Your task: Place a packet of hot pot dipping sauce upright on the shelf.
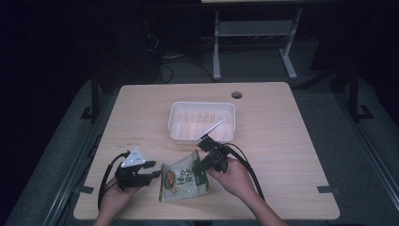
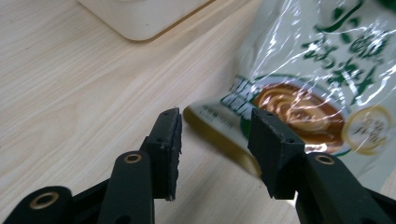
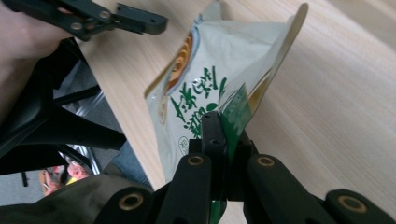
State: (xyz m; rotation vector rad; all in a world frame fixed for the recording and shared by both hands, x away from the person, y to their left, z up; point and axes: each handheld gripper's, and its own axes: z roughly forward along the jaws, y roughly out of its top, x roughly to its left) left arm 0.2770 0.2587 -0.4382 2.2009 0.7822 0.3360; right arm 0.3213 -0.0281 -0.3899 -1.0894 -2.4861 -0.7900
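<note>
The right hand-held gripper (image 3: pixel 218 140) has its jaws clamped on the green edge of the snack packet (image 1: pixel 181 181), lifting that side off the counter (image 1: pixel 282 155). The left hand-held gripper (image 2: pixel 215 135) stands partly open with nothing between its jaws, the packet's lower corner just ahead of them. A white tray (image 1: pixel 176 123) lies beyond both.

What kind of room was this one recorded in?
Probably a lab or workshop recording station: a bare wooden table under dim light, cables trailing on the grey floor behind it, and a white metal desk frame beyond.
</note>
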